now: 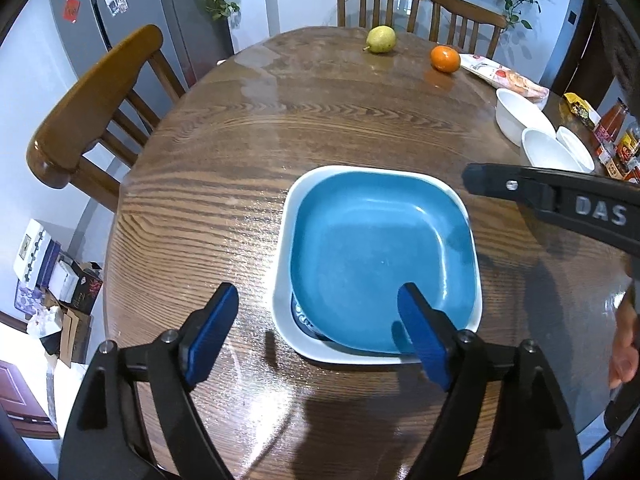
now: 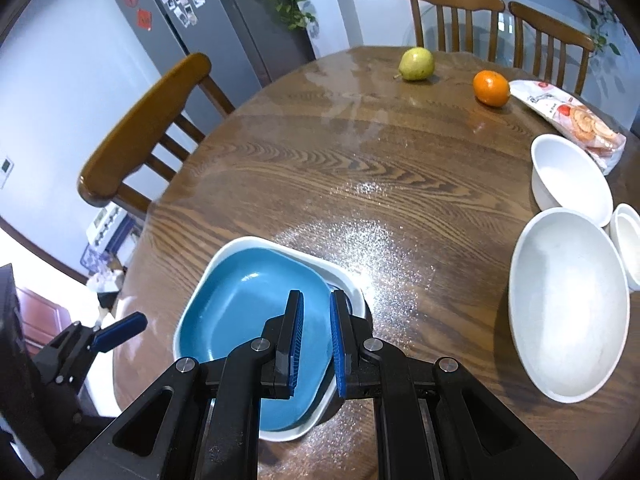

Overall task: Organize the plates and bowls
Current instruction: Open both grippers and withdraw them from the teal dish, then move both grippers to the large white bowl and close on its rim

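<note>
Blue square plate point(image 1: 384, 256) nested in white square dish point(image 1: 282, 280), set on wooden table point(image 1: 240, 160) near its front edge. Left gripper point(image 1: 316, 340) held above near rim of dish, jaws spread wide, nothing clamped; one blue pad point(image 1: 420, 340) seen over plate, other over bare table. Right gripper point(image 2: 316, 344) poised over right side of same stack, jaws drawn almost together, nothing seen between pads. Three white bowls point(image 2: 568, 300) grouped at right, well apart from stack. Pear point(image 2: 417, 64) and orange point(image 2: 491, 88) seen at far side.
</note>
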Available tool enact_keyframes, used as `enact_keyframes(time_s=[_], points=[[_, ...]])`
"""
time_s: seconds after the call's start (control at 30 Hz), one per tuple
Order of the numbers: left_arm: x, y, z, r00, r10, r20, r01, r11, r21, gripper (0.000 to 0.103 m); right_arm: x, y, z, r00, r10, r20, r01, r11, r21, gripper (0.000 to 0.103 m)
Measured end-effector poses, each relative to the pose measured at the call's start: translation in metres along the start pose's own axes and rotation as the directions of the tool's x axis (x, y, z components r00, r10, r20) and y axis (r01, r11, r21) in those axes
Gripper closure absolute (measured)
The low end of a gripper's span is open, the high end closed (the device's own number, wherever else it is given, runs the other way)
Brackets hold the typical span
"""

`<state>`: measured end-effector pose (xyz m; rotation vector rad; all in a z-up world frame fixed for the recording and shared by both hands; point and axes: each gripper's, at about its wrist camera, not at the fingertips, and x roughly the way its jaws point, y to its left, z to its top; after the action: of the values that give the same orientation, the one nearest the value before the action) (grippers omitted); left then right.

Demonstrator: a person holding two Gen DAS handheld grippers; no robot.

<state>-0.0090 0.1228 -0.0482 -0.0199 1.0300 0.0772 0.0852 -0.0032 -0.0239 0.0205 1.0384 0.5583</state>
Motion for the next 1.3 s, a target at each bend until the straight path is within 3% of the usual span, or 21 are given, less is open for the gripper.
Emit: enact_keyframes(time_s=[0.07, 0.13, 0.17, 0.2, 0.37, 0.67, 1.3], points=[[0.0, 0.0, 0.001, 1.0, 0.014, 0.004, -0.014, 1.0, 0.004, 0.016, -0.006, -0.001, -0.001, 1.0, -0.001, 0.009, 0.001, 1.0, 0.006, 0.087], [-0.001, 0.0, 0.002, 1.0, 0.02, 0.006, -0.02, 1.0, 0.003, 0.015, -0.011, -0.002, -0.003, 1.0, -0.009, 0.018, 0.008, 1.0, 0.018, 0.06], [-0.001, 0.0, 0.002, 1.0, 0.022, 0.008, -0.022, 1.0, 0.002, 0.014, -0.015, -0.004, -0.004, 0.999, -0.014, 0.031, 0.013, 1.0, 0.026, 0.04], [-0.002, 0.0, 0.002, 1.0, 0.025, 0.011, -0.025, 1.0, 0.001, 0.013, -0.019, -0.006, -0.006, 0.999, -0.018, 0.047, 0.016, 0.999, 0.033, 0.032], [-0.006, -0.003, 0.004, 0.999, 0.041, 0.031, -0.041, 0.999, 0.002, 0.001, -0.041, -0.014, -0.011, 0.993, -0.033, 0.112, 0.027, 0.998, 0.05, 0.032], [-0.011, -0.024, 0.011, 0.998, 0.034, 0.053, -0.035, 0.999, 0.021, 0.001, -0.072, -0.06, -0.025, 0.979, -0.09, 0.182, 0.059, 0.984, 0.166, 0.032], [-0.009, -0.125, 0.036, 0.995, -0.094, 0.038, 0.089, 0.988, 0.124, 0.001, -0.118, -0.163, -0.062, 0.961, -0.222, 0.164, 0.153, 0.923, 0.354, 0.031]])
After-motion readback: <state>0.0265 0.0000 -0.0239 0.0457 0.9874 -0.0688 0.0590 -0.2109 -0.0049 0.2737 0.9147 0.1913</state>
